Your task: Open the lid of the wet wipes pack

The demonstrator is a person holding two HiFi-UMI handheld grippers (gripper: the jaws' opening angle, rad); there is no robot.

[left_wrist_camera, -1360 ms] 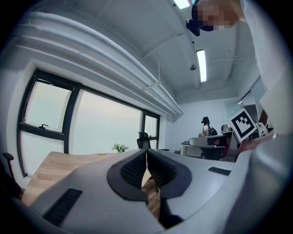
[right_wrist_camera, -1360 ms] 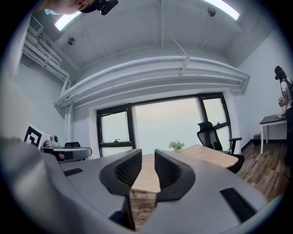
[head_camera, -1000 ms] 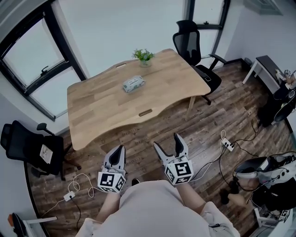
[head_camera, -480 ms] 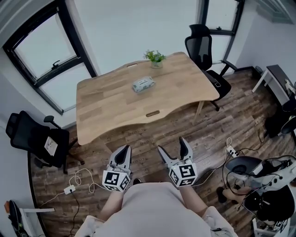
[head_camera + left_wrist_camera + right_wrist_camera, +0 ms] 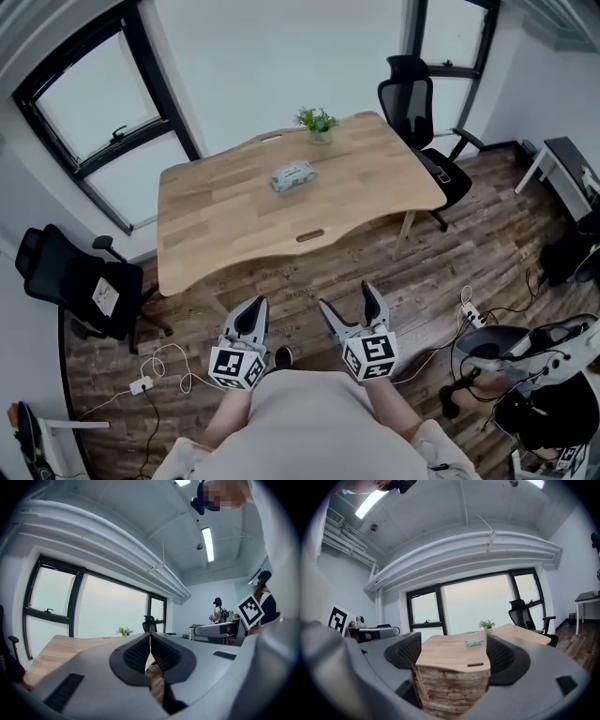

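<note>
One wet wipes pack (image 5: 292, 175) lies near the middle of the single wooden table (image 5: 225, 239). One potted plant (image 5: 318, 123) stands at the table's far edge. Two black office chairs stand on the plank floor (image 5: 450, 244), one at the far right corner (image 5: 419, 94) and one at the left (image 5: 70, 281). Both grippers are well short of the table. The left gripper (image 5: 250, 309) has its jaws together and empty. The right gripper (image 5: 348, 298) has its jaws wide, having just been opening, with nothing between them.
</note>
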